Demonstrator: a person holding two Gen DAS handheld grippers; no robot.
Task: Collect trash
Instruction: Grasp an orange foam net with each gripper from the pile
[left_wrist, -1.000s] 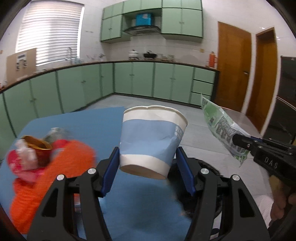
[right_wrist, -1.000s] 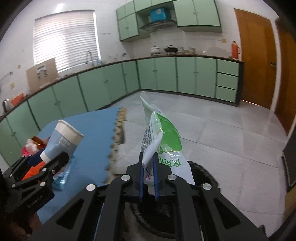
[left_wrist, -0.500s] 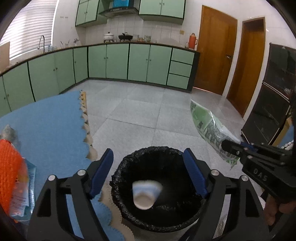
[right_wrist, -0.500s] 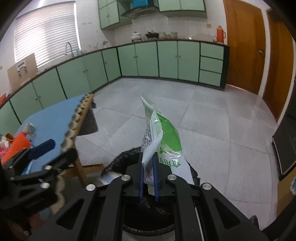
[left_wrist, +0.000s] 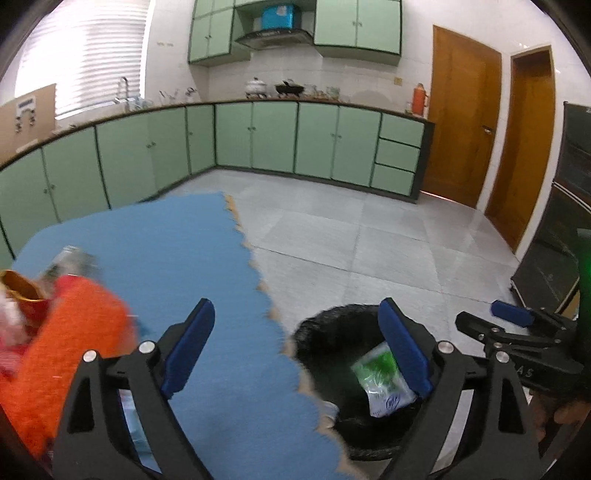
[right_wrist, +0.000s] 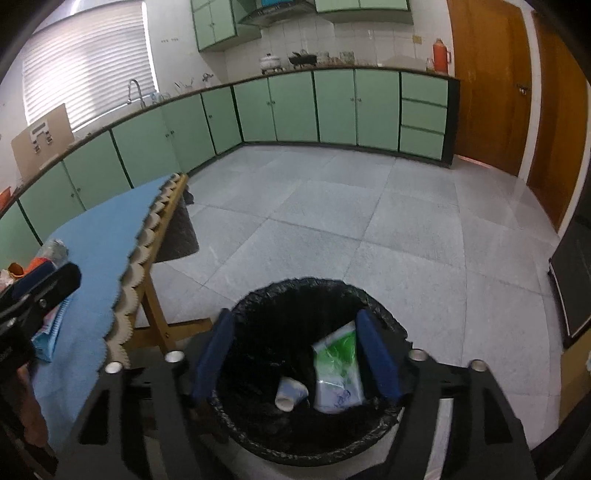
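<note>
Two items, crinkly green wrapper (right_wrist: 338, 369), paper cup (right_wrist: 290, 393), inside black-lined bin (right_wrist: 306, 291).

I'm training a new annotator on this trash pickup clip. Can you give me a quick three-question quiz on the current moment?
1. True or false: the right gripper is shut on the green wrapper.
2. Which items lie inside the black-lined trash bin? A) only a paper cup B) a paper cup and a green wrapper C) nothing
3. Fill in: the left gripper is open and hangs over the edge of the ____ tablecloth.

Key: 1 false, both grippers are open and empty; 2 B; 3 blue. More trash, including an orange bag, waits on the table.
</note>
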